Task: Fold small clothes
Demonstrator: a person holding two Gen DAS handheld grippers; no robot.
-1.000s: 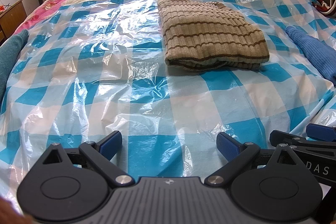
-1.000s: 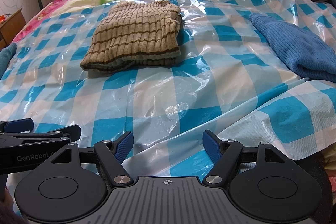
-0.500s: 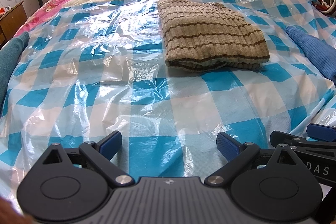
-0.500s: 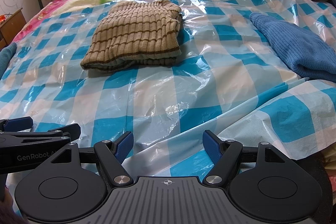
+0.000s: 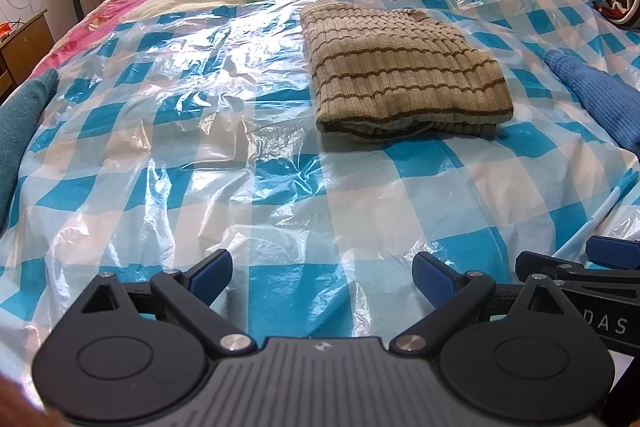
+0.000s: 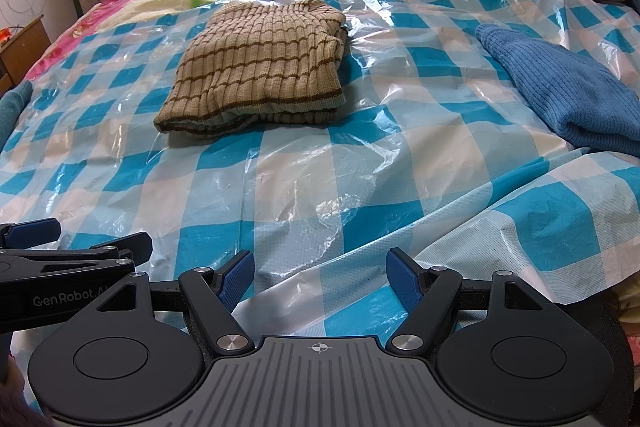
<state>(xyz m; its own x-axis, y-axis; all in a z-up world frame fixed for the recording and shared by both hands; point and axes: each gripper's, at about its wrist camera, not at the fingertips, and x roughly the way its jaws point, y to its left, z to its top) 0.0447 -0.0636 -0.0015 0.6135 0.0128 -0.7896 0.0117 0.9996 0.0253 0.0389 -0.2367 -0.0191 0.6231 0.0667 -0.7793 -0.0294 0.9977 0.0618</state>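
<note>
Checked plastic sheet (image 5: 280,187) covers the bed; folded striped sweater (image 5: 400,79) lies ahead; both my jaws released, empty.

Black tool (image 5: 322,273) — blue pads (image 5: 210,271)

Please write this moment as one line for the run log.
left gripper: open, empty | right gripper: open, empty | striped sweater: folded

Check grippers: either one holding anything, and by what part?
Nothing is held. Left gripper and right gripper are both open and empty above the checked sheet. The folded sweater lies untouched ahead.
</note>
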